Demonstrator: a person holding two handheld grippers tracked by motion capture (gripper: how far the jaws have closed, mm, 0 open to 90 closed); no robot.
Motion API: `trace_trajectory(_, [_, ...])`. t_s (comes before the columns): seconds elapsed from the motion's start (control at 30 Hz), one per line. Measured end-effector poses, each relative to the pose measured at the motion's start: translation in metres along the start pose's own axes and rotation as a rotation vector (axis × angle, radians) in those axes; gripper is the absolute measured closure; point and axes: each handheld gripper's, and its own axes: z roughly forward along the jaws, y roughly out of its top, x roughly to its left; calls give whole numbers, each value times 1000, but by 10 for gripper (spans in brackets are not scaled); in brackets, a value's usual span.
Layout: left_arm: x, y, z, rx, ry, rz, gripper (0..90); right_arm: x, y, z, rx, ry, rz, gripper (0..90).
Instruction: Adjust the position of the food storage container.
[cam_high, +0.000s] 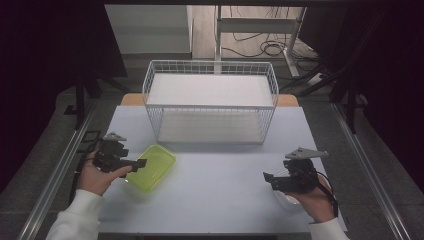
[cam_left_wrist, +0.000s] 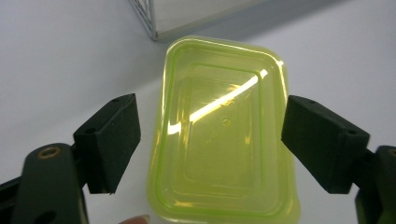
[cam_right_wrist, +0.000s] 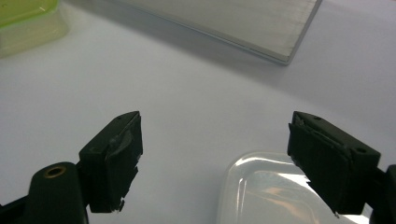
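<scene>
**A:** While both of my hands sit low in the high view, where's the box?

**B:** My left gripper is at lower left of the frame, and the translucent lime-green rectangular plastic container lies on the pale grey table right at its tip. In the left gripper view the container fills the centre, between my two black jaws. Jaws spread wide, one on each long side. No contact that I can see on either side.

**A:** Upright or flipped?

**B:** Can't tell. Stepped rectangular ridges and glare on the face turned toward the camera, nothing more.

**A:** Right side?

**B:** My right gripper is at lower right of the high view, well apart from the green container. Jaws also spread apart, holding nothing. In the right gripper view a clear rounded plastic container sits at the bottom of frame, near the right-hand jaw. Touching or not, can't tell. Same piece shows in the high view under my right hand.

**A:** Anything else on the table?

**B:** White wire basket with a white shelf board inside, upper centre of the high view. The green container is just off its near left corner, not touching. In the right gripper view the green container is at upper left.
</scene>
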Motion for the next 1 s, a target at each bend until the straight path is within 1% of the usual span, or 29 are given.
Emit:
trace_trajectory(0.07, [5,6,3,11,7,-10,209,1,0,0,4,7,-2,181])
trace_trajectory(0.1, [10,12,5,23,24,-21,224,0,0,-1,1,8,0,181])
trace_trajectory(0.13, [10,12,5,23,24,-21,242,0,0,-1,1,8,0,181])
trace_trajectory(0.2, [13,18,7,32,34,-30,258,0,0,-3,-6,9,5,181])
trace_trajectory(0.23, [15,21,9,36,31,-30,292,0,0,-5,-10,8,5,181])
trace_trajectory(0.3, [20,29,15,62,23,-41,317,0,0,-6,-12,5,5,181])
trace_trajectory(0.37, [24,33,19,85,26,-47,336,-1,-1,-6,-12,3,6,181])
trace_trajectory(0.4, [24,33,19,85,26,-47,345,-1,-1,-6,-11,3,7,181])
trace_trajectory(0.43, [29,36,23,106,24,-56,352,-1,-1,-6,-12,2,9,181])
trace_trajectory(0.47, [29,36,23,106,24,-56,359,-1,-1,-6,-12,2,9,181])
trace_trajectory(0.5, [34,39,27,119,17,-70,368,-1,-1,-6,-10,1,10,181])
trace_trajectory(0.53, [34,39,27,119,17,-70,385,-1,-2,-6,-10,0,11,181])
trace_trajectory(0.57, [39,41,32,135,3,-82,416,-1,-2,-6,-9,0,11,181])
trace_trajectory(0.6, [39,41,32,135,3,-82,442,-1,-2,-6,-9,0,11,181])
trace_trajectory(0.63, [42,42,34,142,-3,-90,442,-1,-2,-6,-9,-1,11,181])
trace_trajectory(0.67, [44,43,37,150,-5,-97,469,-1,-2,-6,-7,0,12,181])
trace_trajectory(0.7, [46,45,42,162,-7,-105,530,-1,-2,-5,-5,-1,10,181])
trace_trajectory(0.73, [47,46,44,173,-4,-99,558,-1,-2,-5,-4,0,9,181])
trace_trajectory(0.8, [47,48,49,182,-6,-107,625,-1,-2,-5,-3,-1,7,181])
trace_trajectory(0.87, [46,48,50,190,-11,-105,684,-1,-2,-4,-2,-4,8,181])
trace_trajectory(0.9, [45,49,52,196,-10,-99,684,-1,-2,-4,0,-4,9,181])
trace_trajectory(0.93, [43,51,53,206,5,-89,734,-2,-3,-3,3,-7,10,181])
trace_trajectory(1.0, [43,51,55,205,10,-94,786,-2,-3,-2,5,-8,12,181])
